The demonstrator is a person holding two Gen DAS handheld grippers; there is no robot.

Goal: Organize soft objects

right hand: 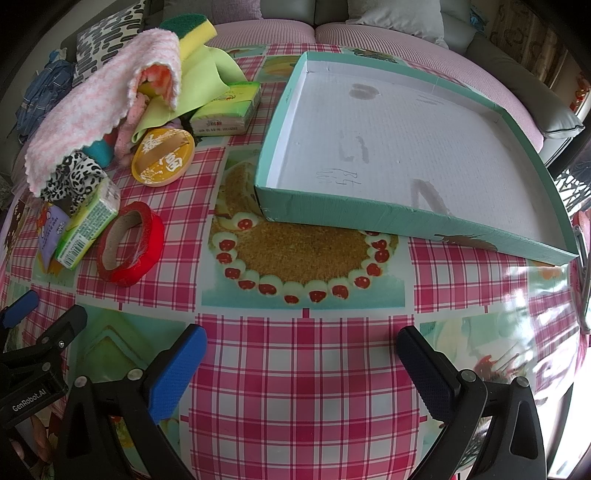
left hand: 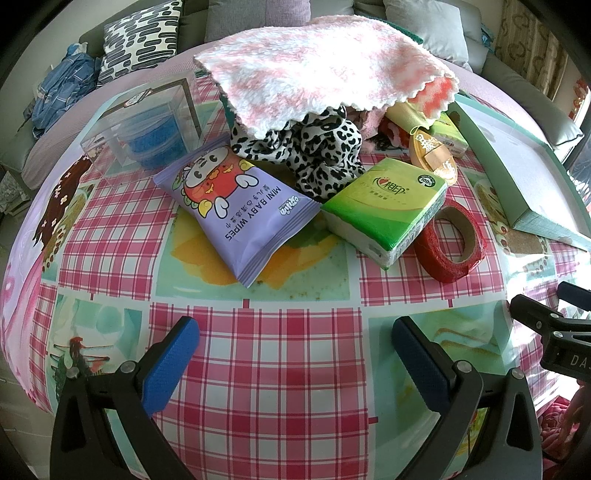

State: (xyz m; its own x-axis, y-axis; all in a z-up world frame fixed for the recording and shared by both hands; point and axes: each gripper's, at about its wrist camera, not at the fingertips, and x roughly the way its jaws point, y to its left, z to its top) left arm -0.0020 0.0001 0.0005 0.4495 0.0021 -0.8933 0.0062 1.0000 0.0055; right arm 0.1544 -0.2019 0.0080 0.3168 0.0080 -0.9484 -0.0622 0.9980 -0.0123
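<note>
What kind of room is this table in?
Probably a home living room: a grey sofa with a patterned cushion stands behind the table, whose cloth is a checked household oilcloth with cake pictures.

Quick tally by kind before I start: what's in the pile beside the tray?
Cloths: 3, pink towel, leopard cloth, yellow-green cloth
Tissue packs: 2
Wipes pack: 1
Sponge: 1
Tape roll: 1
Yellow lid: 1
Clear box: 1
Total: 10 visible

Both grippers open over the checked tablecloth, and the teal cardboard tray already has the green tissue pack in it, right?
Not quite. The right wrist view shows the teal cardboard tray empty; the green tissue pack lies on the tablecloth beside the red tape roll. Both grippers, left and right, are open.
</note>
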